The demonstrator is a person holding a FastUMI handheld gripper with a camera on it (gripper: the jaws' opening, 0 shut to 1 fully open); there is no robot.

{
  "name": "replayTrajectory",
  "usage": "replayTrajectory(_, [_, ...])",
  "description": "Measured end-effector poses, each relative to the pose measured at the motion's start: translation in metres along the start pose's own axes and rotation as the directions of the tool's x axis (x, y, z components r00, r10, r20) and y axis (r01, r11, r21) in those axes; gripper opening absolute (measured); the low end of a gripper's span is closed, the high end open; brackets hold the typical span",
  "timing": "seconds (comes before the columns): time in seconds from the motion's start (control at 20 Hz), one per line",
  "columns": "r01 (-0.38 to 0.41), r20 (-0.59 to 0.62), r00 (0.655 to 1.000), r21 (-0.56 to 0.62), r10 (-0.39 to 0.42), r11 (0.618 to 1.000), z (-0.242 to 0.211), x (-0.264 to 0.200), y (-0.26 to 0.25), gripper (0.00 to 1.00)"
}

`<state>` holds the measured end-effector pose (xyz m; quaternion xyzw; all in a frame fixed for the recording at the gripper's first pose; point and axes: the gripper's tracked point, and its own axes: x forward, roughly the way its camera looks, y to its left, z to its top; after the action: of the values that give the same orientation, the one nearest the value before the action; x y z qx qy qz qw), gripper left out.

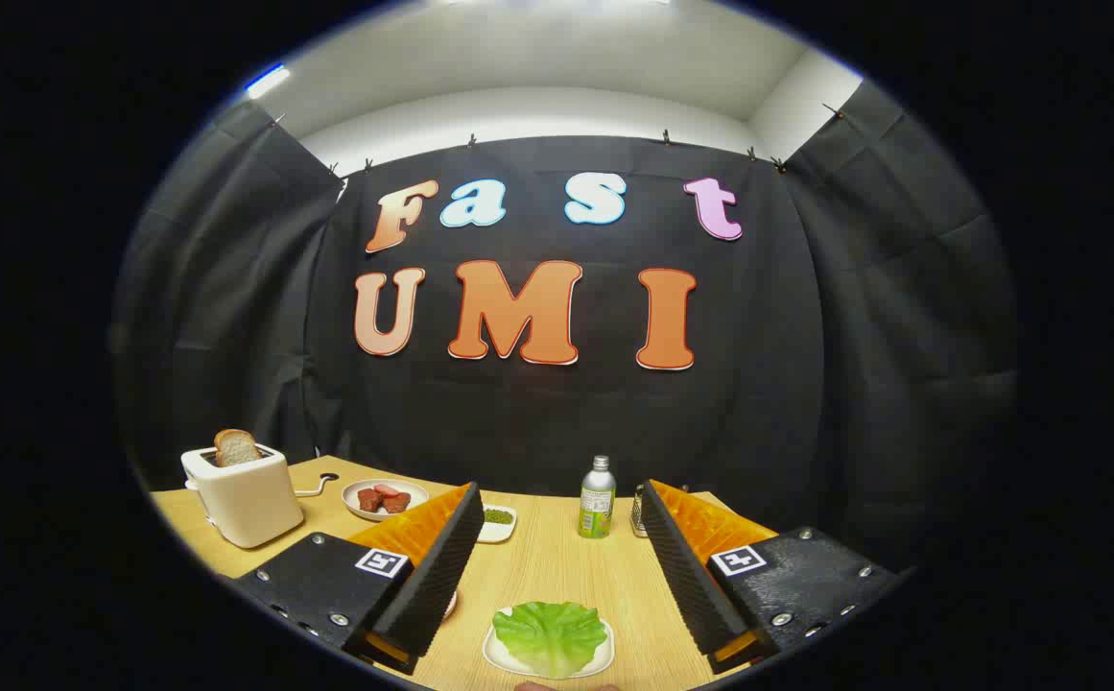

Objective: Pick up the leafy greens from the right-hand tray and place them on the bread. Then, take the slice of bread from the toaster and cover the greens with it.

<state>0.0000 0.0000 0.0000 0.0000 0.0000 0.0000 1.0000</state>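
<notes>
Claw (557,552) fingers spread wide, holding nothing, bare wooden table (557,566) open between them. Crinkled green lettuce leaf (551,633) lies on its small white tray (497,655) at 6 o'clock, between the fingers. Silver green-labelled bottle (597,497) stands beyond at 12. Boxy white toaster (242,491), brown bread slice (236,447) upright in it, sits at 10 by the table's far left edge.

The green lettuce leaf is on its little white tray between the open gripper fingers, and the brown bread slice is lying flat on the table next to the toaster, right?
Not quite. In the gripper view the brown bread slice stands upright in the slot of the white toaster, not flat on the table. The rest holds: the green lettuce leaf lies on its small white tray, between the fingers of the open gripper.
</notes>
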Motion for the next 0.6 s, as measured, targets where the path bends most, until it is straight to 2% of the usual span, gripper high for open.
replayTrajectory(0.35, [-0.035, 0.009, 0.999, -0.004, 0.035, 0.999, 0.017, 0.002, 0.007, 0.99])
replayTrajectory(0.45, [-0.061, 0.008, 0.998, 0.033, 0.060, 0.998, 0.023, 0.004, 0.012, 0.99])
replayTrajectory(0.6, [-0.050, -0.002, 0.999, 0.020, 0.050, 0.999, 0.022, 0.007, 0.008, 0.99])
